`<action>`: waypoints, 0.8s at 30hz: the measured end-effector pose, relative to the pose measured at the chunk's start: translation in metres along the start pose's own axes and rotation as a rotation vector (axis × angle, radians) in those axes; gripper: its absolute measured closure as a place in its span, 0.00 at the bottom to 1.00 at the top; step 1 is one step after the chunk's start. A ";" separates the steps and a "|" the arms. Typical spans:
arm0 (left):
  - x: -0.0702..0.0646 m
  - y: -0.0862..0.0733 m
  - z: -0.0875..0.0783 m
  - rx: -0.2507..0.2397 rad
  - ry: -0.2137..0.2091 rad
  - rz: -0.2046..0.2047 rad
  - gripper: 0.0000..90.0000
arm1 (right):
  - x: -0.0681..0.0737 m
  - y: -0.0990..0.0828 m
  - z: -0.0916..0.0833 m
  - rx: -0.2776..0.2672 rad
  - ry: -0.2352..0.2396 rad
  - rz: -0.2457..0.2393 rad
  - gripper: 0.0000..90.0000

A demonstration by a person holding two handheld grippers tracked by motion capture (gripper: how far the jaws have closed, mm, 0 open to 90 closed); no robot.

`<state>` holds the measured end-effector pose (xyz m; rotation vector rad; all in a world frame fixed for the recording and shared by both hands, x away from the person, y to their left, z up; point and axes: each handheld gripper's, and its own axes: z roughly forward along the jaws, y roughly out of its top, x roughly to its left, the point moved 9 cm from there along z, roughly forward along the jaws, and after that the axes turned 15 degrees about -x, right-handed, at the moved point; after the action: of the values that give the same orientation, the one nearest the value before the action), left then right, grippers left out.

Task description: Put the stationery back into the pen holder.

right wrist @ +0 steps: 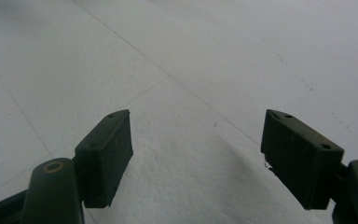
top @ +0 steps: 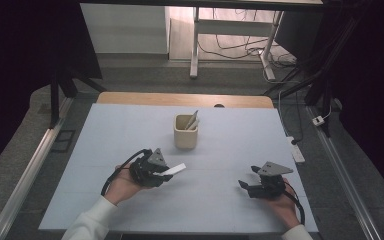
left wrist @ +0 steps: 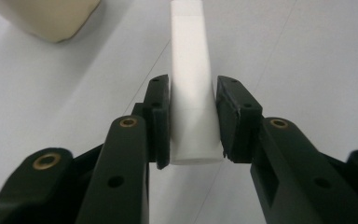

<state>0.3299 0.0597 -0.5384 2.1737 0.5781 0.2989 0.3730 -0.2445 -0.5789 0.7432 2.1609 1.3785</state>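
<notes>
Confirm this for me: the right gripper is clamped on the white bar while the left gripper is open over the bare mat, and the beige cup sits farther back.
Wrong hands. The left gripper is clamped on the white bar, as the left gripper view shows; the right gripper is open over the bare mat. The beige cup does sit farther back.

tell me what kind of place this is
Probably a lab or recording workspace: a table under a plain white mat, dark curtains at both sides, and cables trailing over the floor beneath a desk frame behind.

Dim high view, dark edges; gripper views brighter, soft overhead light, near parts blurred.
</notes>
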 end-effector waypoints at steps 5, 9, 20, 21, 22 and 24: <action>-0.003 0.003 0.005 0.003 -0.007 0.012 0.73 | 0.000 0.000 0.000 0.002 0.001 -0.001 0.27; -0.005 0.005 0.009 0.009 -0.016 0.026 0.73 | 0.000 -0.001 0.001 0.001 0.003 0.004 0.27; -0.007 0.008 0.018 0.015 -0.025 0.038 0.73 | 0.000 -0.001 0.002 0.005 0.006 -0.001 0.27; -0.007 0.008 0.019 0.014 -0.026 0.038 0.73 | 0.000 -0.002 0.002 0.005 0.006 0.000 0.27; -0.007 0.008 0.020 0.016 -0.027 0.042 0.73 | 0.000 -0.002 0.002 0.005 0.005 0.000 0.27; -0.008 0.009 0.021 0.017 -0.029 0.043 0.73 | 0.000 -0.002 0.002 0.005 0.006 0.000 0.27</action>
<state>0.3342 0.0367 -0.5443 2.2052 0.5201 0.2857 0.3734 -0.2436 -0.5810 0.7414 2.1698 1.3772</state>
